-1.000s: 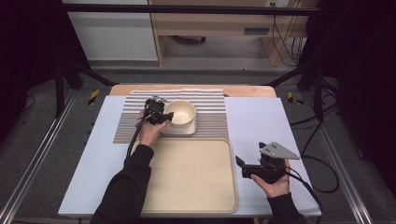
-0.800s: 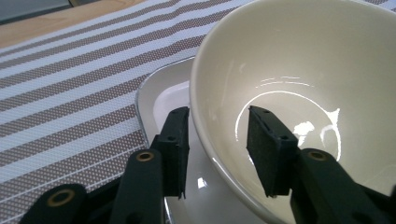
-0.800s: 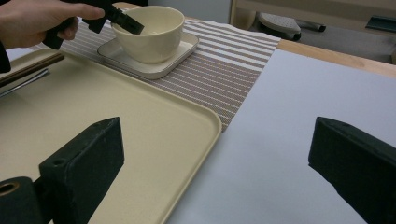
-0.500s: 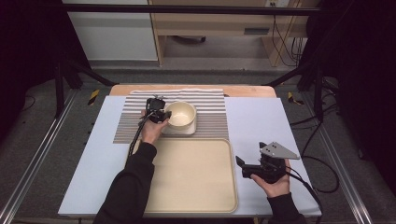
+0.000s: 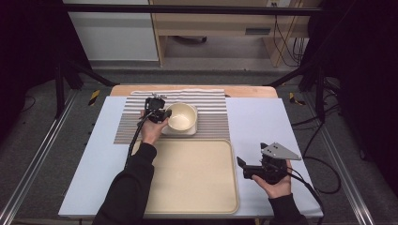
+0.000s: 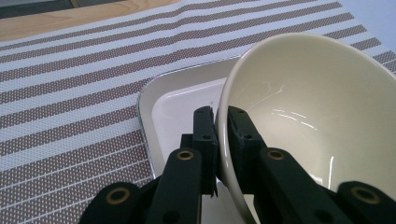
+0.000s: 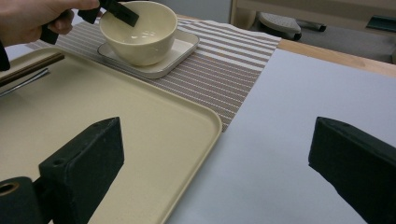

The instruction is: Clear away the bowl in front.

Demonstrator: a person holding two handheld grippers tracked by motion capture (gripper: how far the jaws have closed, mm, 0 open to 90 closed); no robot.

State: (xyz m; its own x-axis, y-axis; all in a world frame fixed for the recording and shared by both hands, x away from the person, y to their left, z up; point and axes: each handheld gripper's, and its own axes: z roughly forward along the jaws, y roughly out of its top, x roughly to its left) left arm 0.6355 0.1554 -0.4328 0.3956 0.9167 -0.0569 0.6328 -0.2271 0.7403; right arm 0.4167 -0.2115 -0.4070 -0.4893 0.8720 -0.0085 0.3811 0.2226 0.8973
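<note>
The glossy cream ceramic bowl [image 5: 182,116] stands on a small white square plate with rounded corners [image 5: 191,131], which lies on a brown-and-white striped woven placemat [image 5: 213,112] at the far middle of the table. The left gripper [image 6: 222,122] has just been closing and now pinches the bowl's near-left rim, one black jaw inside the wall and one outside, as the left gripper view shows; in the high view it [image 5: 165,114] sits at the bowl's left edge. In front of the placemat lies a large beige plastic tray [image 5: 197,178] on the pale lavender table cover [image 5: 263,126]. The right gripper [image 5: 240,165] rests in the hand to the right of the tray, well apart from the bowl, its jaws spread wide with nothing between them.
</note>
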